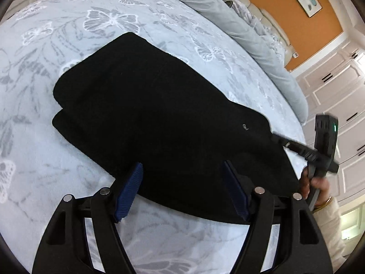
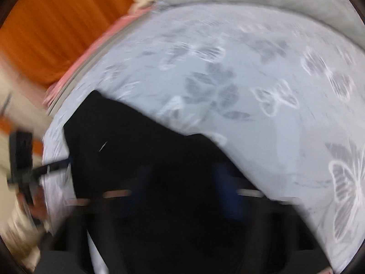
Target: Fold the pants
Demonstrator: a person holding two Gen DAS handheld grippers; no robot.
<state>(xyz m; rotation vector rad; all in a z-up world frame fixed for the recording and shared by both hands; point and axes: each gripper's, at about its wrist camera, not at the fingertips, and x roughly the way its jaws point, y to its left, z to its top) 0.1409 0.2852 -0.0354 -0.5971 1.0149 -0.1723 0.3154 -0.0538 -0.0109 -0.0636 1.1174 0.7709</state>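
Left wrist view: black pants (image 1: 159, 118) lie folded into a compact, layered stack on a pale blue bedspread (image 1: 45, 148) printed with white and grey butterflies. The left gripper (image 1: 182, 189) hovers at the near edge of the pants, its blue-padded fingers (image 1: 127, 191) spread wide apart and grasping nothing, the fabric's edge lying between them. At the right end of the pants the right gripper (image 1: 279, 139) reaches in, held by a hand (image 1: 317, 182) in a cream sleeve; whether its tips pinch the cloth cannot be told from here. A grey pillow (image 1: 251, 41) runs along the far side of the bedspread, beyond the pants, with an orange wall (image 1: 296, 18) behind it.

Right wrist view: heavily blurred. The pants (image 2: 141, 150) fill the lower centre of the bedspread (image 2: 251, 80), with the right gripper (image 2: 182, 194) low over them; its dark fingers (image 2: 228, 194) appear set apart, though blur hides whether they grip fabric. The left gripper (image 2: 61, 165) meets the left edge of the pants.
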